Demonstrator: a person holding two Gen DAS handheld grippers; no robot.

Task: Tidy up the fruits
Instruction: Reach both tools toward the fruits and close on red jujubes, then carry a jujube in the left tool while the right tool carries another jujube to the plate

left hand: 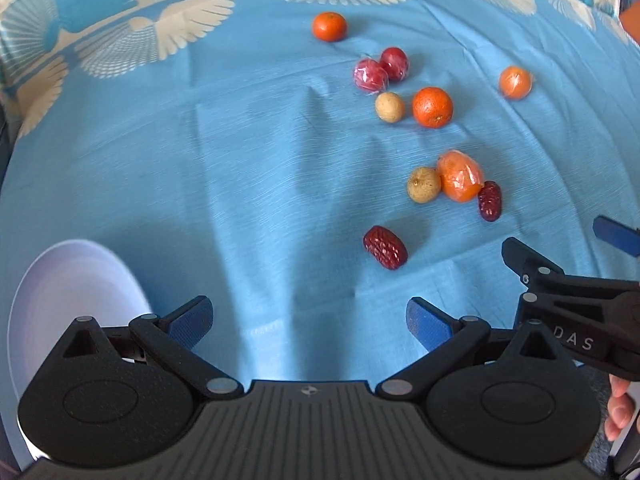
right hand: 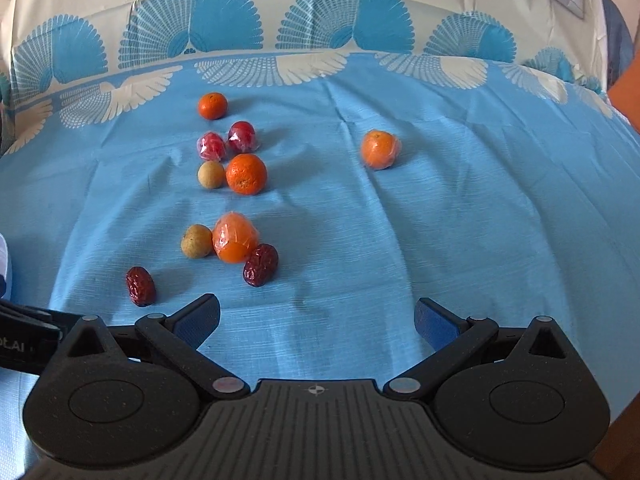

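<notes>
Several fruits lie loose on the blue cloth. A red date (left hand: 385, 247) (right hand: 140, 286) lies nearest my left gripper (left hand: 310, 320), which is open and empty. A second date (left hand: 490, 201) (right hand: 261, 265) touches a wrapped orange (left hand: 460, 176) (right hand: 235, 242) next to a tan longan (left hand: 423, 185) (right hand: 196, 241). Farther off lie a bare orange (left hand: 432, 107) (right hand: 246, 173), another longan (left hand: 389, 107) (right hand: 211, 174), two wrapped red fruits (left hand: 371, 75) (right hand: 211, 146), a far orange (left hand: 329, 26) (right hand: 212, 105) and a wrapped orange (left hand: 515, 82) (right hand: 379, 149) apart at right. My right gripper (right hand: 318, 320) is open and empty; it also shows in the left wrist view (left hand: 560, 248).
A white plate (left hand: 60, 300) lies at the near left beside my left gripper. The blue cloth (right hand: 460, 220) has a white fan-pattern border at the far edge. A person's fingers (left hand: 620, 412) show at the lower right.
</notes>
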